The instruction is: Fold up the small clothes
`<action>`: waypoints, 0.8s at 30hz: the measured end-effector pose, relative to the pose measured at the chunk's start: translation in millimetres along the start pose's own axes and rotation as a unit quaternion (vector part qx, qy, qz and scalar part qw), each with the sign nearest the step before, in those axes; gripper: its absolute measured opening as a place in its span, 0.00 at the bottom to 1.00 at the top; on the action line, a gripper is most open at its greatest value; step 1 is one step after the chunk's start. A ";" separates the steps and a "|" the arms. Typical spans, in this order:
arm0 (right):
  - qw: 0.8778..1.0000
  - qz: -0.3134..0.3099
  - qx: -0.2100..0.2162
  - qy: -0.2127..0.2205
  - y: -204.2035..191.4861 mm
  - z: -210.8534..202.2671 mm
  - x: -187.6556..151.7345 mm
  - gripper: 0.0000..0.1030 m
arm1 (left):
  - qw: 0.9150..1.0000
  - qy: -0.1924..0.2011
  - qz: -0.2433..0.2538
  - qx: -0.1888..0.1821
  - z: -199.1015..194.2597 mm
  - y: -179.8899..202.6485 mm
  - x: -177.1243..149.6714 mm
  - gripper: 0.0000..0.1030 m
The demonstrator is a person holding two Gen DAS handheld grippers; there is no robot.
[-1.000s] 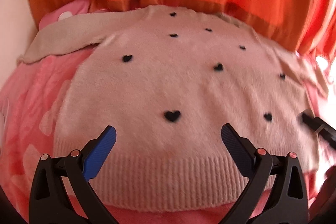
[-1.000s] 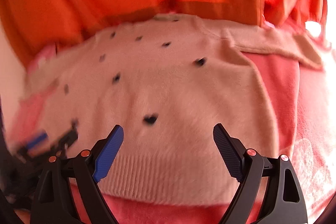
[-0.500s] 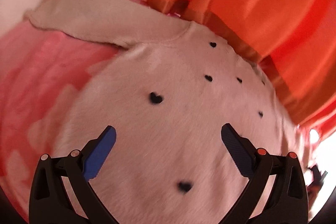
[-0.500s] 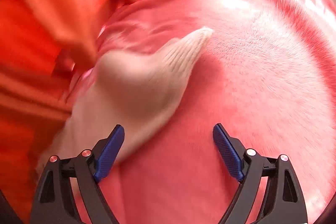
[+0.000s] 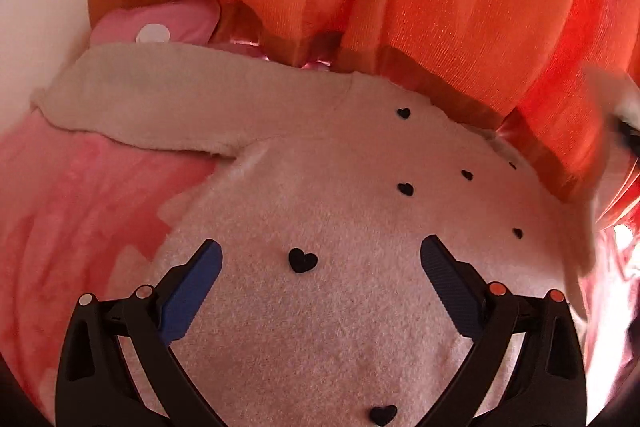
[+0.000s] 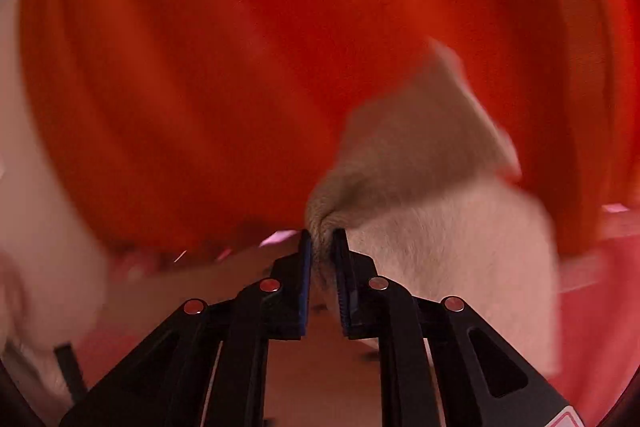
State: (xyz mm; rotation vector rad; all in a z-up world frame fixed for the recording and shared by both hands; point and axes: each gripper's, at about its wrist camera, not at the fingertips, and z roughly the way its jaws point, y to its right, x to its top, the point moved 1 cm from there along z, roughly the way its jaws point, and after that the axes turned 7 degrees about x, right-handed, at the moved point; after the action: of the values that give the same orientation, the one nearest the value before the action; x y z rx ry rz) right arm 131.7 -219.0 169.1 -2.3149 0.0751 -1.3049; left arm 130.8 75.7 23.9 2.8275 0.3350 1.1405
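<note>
Two tools: my left tool (image 5: pixel 320 263) hovered wide above the sweater (image 5: pixel 328 307) lying on the pink blanket (image 5: pixel 72 211); my right tool (image 6: pixel 321 247) pinched its raised sleeve (image 6: pixel 420 155) before the orange curtain (image 6: pixel 240 67).

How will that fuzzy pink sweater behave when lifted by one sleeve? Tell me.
Probably floppy: the sleeve bunches and droops where the right hand-held gripper pinches it. Likely light, since one small pinch carries the raised part. The fluffy knit of the sweater should grip rather than slip, though the body may drag along the pink blanket.
</note>
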 end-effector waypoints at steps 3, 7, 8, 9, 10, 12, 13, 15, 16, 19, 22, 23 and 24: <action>0.994 0.006 -0.022 -0.108 -19.3 71.5 -45.2 0.29 | 0.999 -0.028 -0.014 -0.013 12.8 -10.0 0.3 0.94; 0.991 0.074 -0.049 -0.104 2.4 49.5 -62.2 0.32 | 0.997 -0.055 -0.048 -0.038 26.4 -22.8 6.5 0.94; 0.989 0.096 -0.066 -0.095 13.8 25.6 -64.5 0.34 | 0.996 -0.055 -0.058 -0.048 27.6 -25.0 9.5 0.94; 0.987 0.106 -0.080 -0.090 25.0 11.9 -68.2 0.39 | 0.995 -0.055 -0.064 -0.056 28.9 -26.2 12.6 0.95; 0.984 0.119 -0.102 -0.087 37.8 -3.8 -74.6 0.41 | 0.994 -0.055 -0.070 -0.065 30.8 -26.6 16.6 0.95; 0.975 0.160 -0.130 -0.084 59.4 -42.0 -85.2 0.43 | 0.993 -0.055 -0.075 -0.078 35.3 -23.3 21.7 0.95; 0.971 0.182 -0.132 -0.077 69.8 -56.1 -89.8 0.43 | 0.993 -0.053 -0.075 -0.079 38.7 -20.7 25.2 0.95; 0.957 0.253 -0.134 -0.053 104.5 -82.6 -106.8 0.46 | 0.993 -0.050 -0.073 -0.072 42.9 -15.7 31.5 0.95; 0.950 0.281 -0.131 -0.049 117.5 -88.2 -111.4 0.46 | 0.993 -0.048 -0.076 -0.074 49.6 -11.9 38.6 0.95; 0.945 0.298 -0.125 -0.043 140.9 -80.8 -110.6 0.46 | 0.988 -0.065 -0.111 -0.091 73.9 -5.8 50.6 0.95; 0.947 0.304 -0.092 -0.042 146.7 -62.9 -107.0 0.46 | 0.979 -0.103 -0.144 -0.099 105.1 -1.4 52.9 0.94; 0.947 0.309 -0.080 -0.042 150.8 -55.2 -106.9 0.47 | 0.977 -0.115 -0.153 -0.098 115.1 0.2 52.4 0.94; 0.945 0.317 -0.071 -0.044 155.5 -43.2 -104.9 0.47 | 0.977 -0.118 -0.155 -0.091 121.7 2.1 52.6 0.90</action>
State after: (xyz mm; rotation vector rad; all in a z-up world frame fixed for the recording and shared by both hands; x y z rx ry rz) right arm 67.5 -344.0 37.6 -2.1778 0.8352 -0.8821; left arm 252.3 87.2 -27.9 2.5936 0.5932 0.7247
